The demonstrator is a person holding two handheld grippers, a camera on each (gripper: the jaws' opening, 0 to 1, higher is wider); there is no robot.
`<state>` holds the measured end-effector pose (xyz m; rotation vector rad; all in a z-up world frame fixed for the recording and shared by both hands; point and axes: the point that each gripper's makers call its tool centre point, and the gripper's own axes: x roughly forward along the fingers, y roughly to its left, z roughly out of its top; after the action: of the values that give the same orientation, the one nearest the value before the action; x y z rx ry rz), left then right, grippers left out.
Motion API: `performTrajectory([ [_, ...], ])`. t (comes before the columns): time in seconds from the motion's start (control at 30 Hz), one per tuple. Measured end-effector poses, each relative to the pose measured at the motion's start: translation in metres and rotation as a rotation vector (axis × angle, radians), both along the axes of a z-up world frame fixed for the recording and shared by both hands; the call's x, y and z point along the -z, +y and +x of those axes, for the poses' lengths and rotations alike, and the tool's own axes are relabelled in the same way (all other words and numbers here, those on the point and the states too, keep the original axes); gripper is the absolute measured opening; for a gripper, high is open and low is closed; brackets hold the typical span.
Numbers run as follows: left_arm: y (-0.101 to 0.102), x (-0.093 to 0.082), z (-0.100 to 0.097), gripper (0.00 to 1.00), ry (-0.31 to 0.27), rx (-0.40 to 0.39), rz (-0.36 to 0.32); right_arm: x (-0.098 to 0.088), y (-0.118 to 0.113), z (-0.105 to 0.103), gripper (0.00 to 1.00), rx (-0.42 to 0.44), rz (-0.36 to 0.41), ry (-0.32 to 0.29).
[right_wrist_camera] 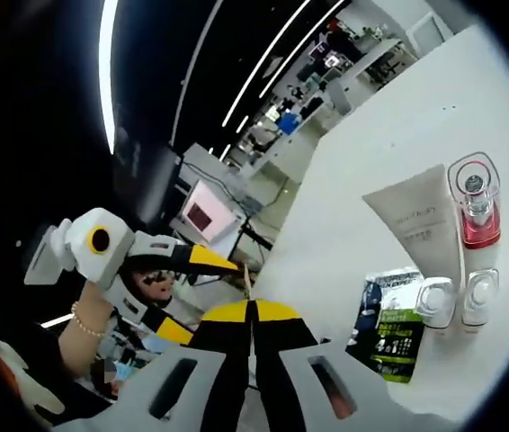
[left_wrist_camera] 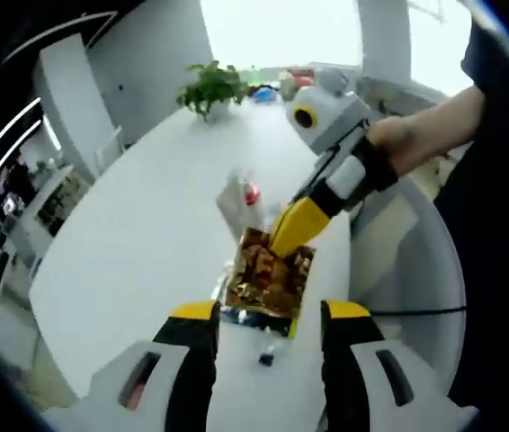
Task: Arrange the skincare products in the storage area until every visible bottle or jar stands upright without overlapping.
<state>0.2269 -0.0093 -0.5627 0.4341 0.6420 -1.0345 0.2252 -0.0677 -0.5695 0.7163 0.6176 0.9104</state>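
Note:
A gold patterned sachet (left_wrist_camera: pixel 266 281) hangs over the white table, just ahead of my left gripper (left_wrist_camera: pixel 270 312), whose yellow-tipped jaws stand wide open on either side of it. My right gripper (left_wrist_camera: pixel 292 230) comes in from the right in a person's hand and pinches the sachet's top. In the right gripper view my right gripper (right_wrist_camera: pixel 250 310) is shut on the sachet's thin edge (right_wrist_camera: pixel 247 281), and the left gripper (right_wrist_camera: pixel 185 293) shows open at the left. A white tube (right_wrist_camera: pixel 421 216), a clear bottle with pink liquid (right_wrist_camera: pixel 475 202) and a dark green sachet (right_wrist_camera: pixel 389 324) lie on the table.
Two white caps (right_wrist_camera: pixel 434 301) lie at the ends of the tube and the bottle. A potted plant (left_wrist_camera: pixel 211 85) and small items stand at the table's far end. The table's edge (left_wrist_camera: pixel 52 261) drops off at the left. A person's dark clothes (left_wrist_camera: pixel 497 225) are at the right.

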Motion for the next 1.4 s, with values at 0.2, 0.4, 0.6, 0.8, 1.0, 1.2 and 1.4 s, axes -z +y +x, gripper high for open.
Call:
performTrajectory([
  [0.2,0.009,0.000,-0.003,0.40,0.186,-0.271,-0.379,-0.005,0.006,0.001,0.01,0.016,0.087,0.037],
  [0.4,0.022,0.009,-0.009,0.31,0.312,-0.394,-0.638,-0.014,0.020,-0.001,0.01,0.023,0.184,0.075],
  [0.6,0.019,0.007,-0.020,0.21,0.371,-0.457,-0.787,-0.013,0.033,-0.004,0.01,0.020,0.210,0.092],
  [0.8,0.020,0.013,-0.020,0.07,0.401,-0.495,-0.816,-0.009,0.040,-0.007,0.01,0.027,0.231,0.115],
  [1.0,0.024,0.010,-0.015,0.04,0.398,-0.561,-0.883,-0.005,0.039,-0.005,0.01,0.062,0.229,0.125],
  [1.2,0.026,0.007,-0.016,0.03,0.458,-0.567,-0.935,-0.009,0.039,-0.006,0.03,0.052,0.154,-0.004],
  [1.4,0.029,0.000,-0.017,0.03,0.487,-0.560,-0.967,-0.014,0.029,-0.002,0.23,0.024,0.034,-0.108],
])
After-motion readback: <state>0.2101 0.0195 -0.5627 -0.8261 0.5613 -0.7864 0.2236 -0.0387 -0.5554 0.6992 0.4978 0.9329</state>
